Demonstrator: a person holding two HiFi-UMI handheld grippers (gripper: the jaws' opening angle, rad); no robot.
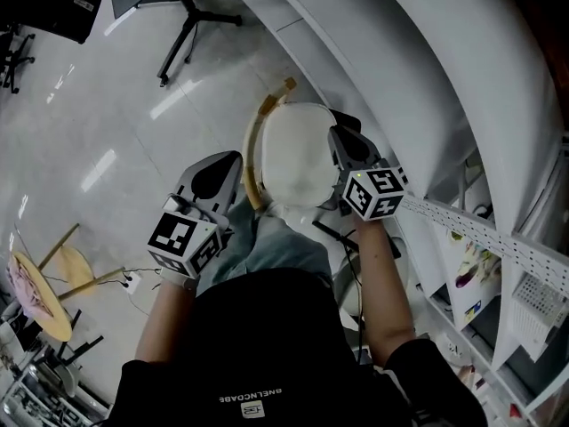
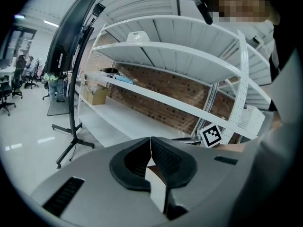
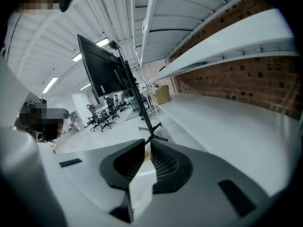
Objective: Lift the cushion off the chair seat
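A pale round cushion [image 1: 298, 154] lies on the chair seat, with the chair's curved wooden back [image 1: 252, 154] along its left side. My left gripper [image 1: 233, 158] hangs just left of that wooden back, apart from the cushion. Its jaws meet at the tips in the left gripper view [image 2: 151, 145], with nothing clamped. My right gripper [image 1: 336, 137] is at the cushion's right edge. In the right gripper view [image 3: 147, 148] its jaws stand shut, with only a hairline slit and nothing held. A pale wedge shows low behind each pair of jaws.
White curved shelving [image 1: 462, 105] runs close along the right, with papers on its lower shelves. A black stand with spread legs [image 1: 182, 25] is on the floor beyond the chair. Wooden stools [image 1: 53, 301] stand at lower left. A monitor on a stand [image 3: 102, 70] and office chairs are farther off.
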